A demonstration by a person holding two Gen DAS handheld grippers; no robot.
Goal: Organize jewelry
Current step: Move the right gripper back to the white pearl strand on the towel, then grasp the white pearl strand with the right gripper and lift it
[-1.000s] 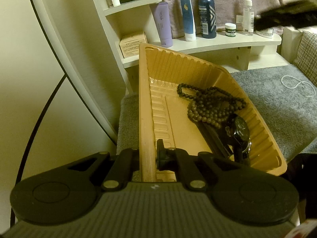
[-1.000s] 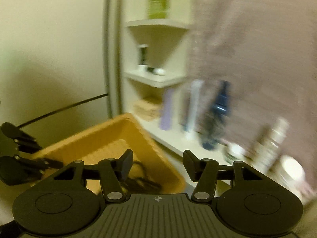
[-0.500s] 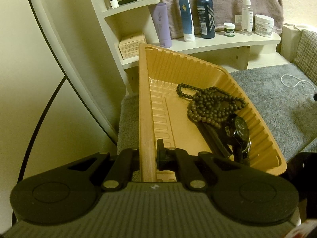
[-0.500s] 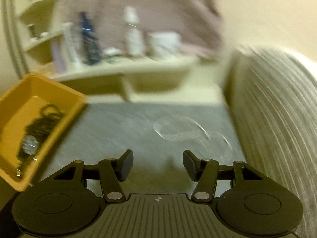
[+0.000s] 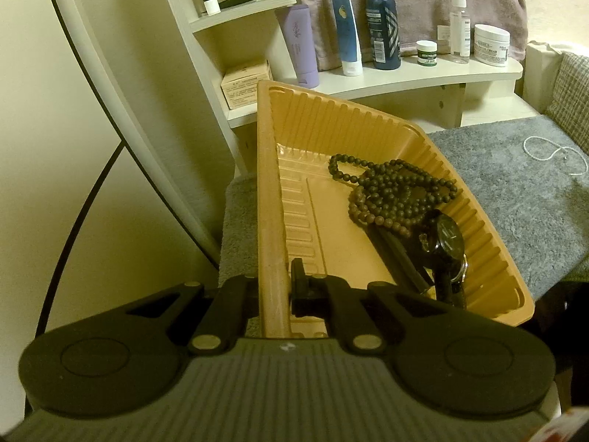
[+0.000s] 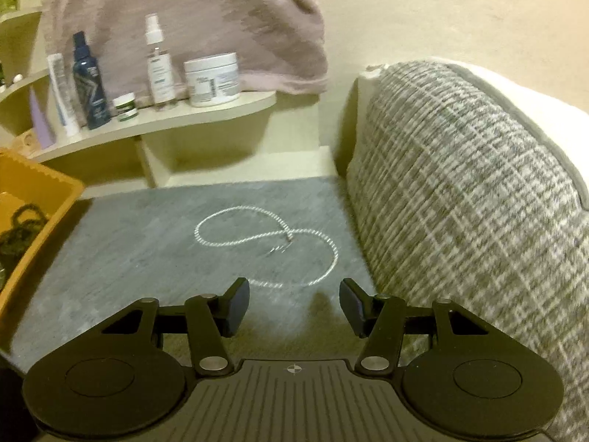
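left gripper (image 5: pixel 274 287) pinches the near left rim of the orange tray (image 5: pixel 313 118), its jaws clamped on that wall. only the left wrist view shows the tray's inside: one dark bead necklace (image 5: pixel 390 191) coiled toward the far right, and one black wristwatch (image 5: pixel 447 246) against the right wall, touching the beads. right gripper (image 6: pixel 294 304) hovers over the grey mat (image 6: pixel 129 250), its jaws closing with nothing between them. just beyond its fingertips lies one white chain necklace (image 6: pixel 265 235), looped on the mat, sharp only in the right wrist view; the left view shows it small at the far right. a woven cushion (image 6: pixel 460 202) stands right of the chain.
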